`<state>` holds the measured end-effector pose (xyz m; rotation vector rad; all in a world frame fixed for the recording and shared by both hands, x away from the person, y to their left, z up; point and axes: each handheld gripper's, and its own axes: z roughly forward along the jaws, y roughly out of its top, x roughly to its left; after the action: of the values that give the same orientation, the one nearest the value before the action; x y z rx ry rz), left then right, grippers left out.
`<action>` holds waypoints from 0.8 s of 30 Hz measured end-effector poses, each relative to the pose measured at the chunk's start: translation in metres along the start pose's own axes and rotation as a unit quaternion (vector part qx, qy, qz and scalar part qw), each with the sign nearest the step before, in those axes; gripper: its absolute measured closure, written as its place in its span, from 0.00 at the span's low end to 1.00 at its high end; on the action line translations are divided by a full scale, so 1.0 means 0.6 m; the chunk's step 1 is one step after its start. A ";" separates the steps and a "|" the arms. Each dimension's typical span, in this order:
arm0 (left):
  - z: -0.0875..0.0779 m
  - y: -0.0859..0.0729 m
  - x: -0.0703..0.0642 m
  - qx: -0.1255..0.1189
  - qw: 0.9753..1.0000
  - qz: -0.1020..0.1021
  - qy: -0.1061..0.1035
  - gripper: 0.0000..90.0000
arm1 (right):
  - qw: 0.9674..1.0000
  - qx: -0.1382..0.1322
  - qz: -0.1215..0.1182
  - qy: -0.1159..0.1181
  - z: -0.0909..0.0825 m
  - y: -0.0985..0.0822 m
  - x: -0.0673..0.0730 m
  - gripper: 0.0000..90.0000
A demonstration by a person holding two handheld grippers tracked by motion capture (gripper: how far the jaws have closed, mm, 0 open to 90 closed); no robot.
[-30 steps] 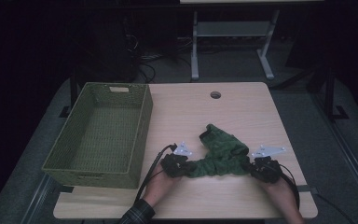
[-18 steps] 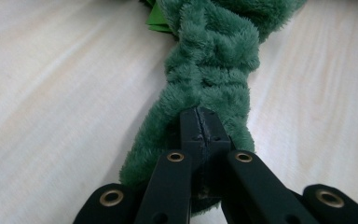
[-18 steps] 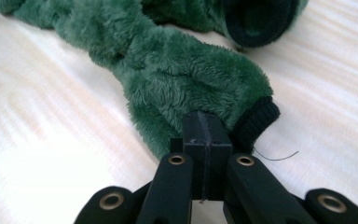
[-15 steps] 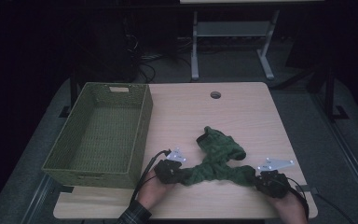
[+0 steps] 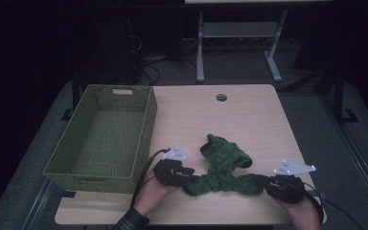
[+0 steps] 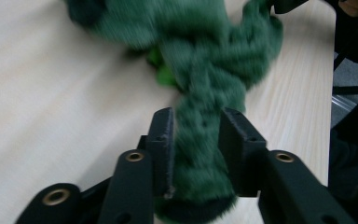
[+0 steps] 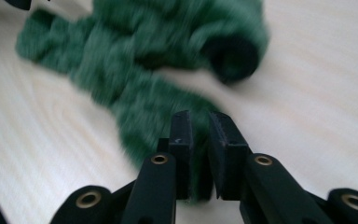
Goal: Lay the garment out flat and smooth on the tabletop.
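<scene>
Both of the person's forearms come in from the bottom edge of the high view, each hand wrapped around a black claw that points forward and inward. The left claw (image 5: 184, 172) sits low over the bench, a plaid sleeve showing at its wrist, and its jaws have just been opening, with green knit between the pads in the left gripper view. The right claw (image 5: 266, 181) lies well apart from the left, its hand at the lower right; its jaws have also just been opening and stand in a narrow gap with knit between them.
</scene>
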<state>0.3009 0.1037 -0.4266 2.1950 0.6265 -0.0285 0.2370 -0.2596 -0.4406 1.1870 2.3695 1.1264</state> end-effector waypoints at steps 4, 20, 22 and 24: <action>-0.004 0.039 0.021 -0.010 1.000 0.002 0.012 0.65 | 1.000 -0.017 0.006 -0.006 0.003 0.036 -0.024 0.81; 0.064 0.115 0.068 -0.019 1.000 0.004 0.004 0.50 | 0.999 -0.004 0.028 0.023 0.055 0.082 -0.057 0.57; 0.076 0.112 0.067 -0.010 1.000 0.006 0.001 0.53 | 0.999 0.011 0.033 0.022 0.063 0.079 -0.056 0.55; 0.086 0.109 0.067 -0.003 1.000 0.012 0.001 0.63 | 0.999 0.020 0.037 0.023 0.073 0.077 -0.057 0.59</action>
<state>0.3750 0.0483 -0.4225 2.1969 0.5999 -0.0123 0.3081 -0.2455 -0.4391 1.2859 2.4104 1.1463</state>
